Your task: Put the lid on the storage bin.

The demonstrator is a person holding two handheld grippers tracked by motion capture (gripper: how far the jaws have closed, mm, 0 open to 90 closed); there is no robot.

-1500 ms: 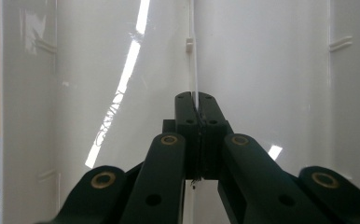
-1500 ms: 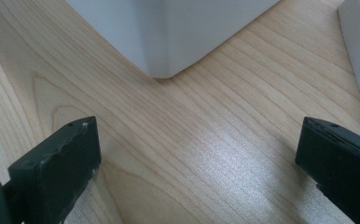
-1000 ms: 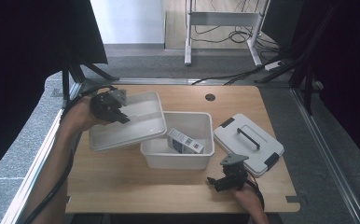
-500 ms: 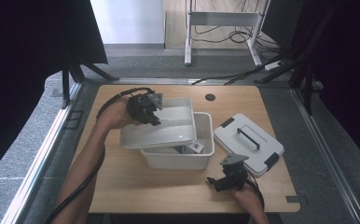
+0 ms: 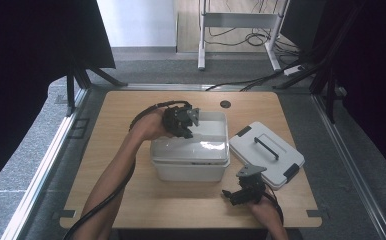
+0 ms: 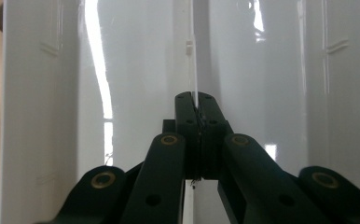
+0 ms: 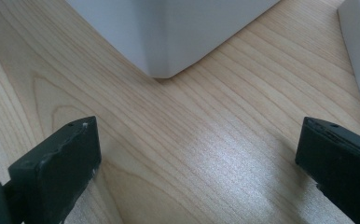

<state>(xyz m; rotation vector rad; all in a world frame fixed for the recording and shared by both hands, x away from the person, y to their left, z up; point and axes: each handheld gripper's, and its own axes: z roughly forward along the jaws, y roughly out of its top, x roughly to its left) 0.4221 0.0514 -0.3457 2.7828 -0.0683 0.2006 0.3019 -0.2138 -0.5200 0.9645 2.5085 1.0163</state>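
1. While clamped on a thin ridge of the translucent lid point(image 6: 136, 70), left gripper point(image 6: 197, 100) with jaws pressed together on that ridge, lid stretching away toward 12 o'clock in the left gripper view
2. Seen from the high view, left gripper point(image 5: 185, 121) over the lid's point(image 5: 208, 142) 10 o'clock corner, lid lying flat across the white bin point(image 5: 188, 170) at table centre
3. Right gripper point(image 5: 245, 192) low on the wooden table point(image 5: 131, 195), at 5 o'clock from the bin, jaws spread wide apart and holding nothing
4. Ahead of those open jaws, in the right gripper view, a bin corner point(image 7: 169, 42) at 12 o'clock, apart from both jaws
5. At 3 o'clock of the bin, a grey case point(image 5: 268, 152) with black handle, just beside it
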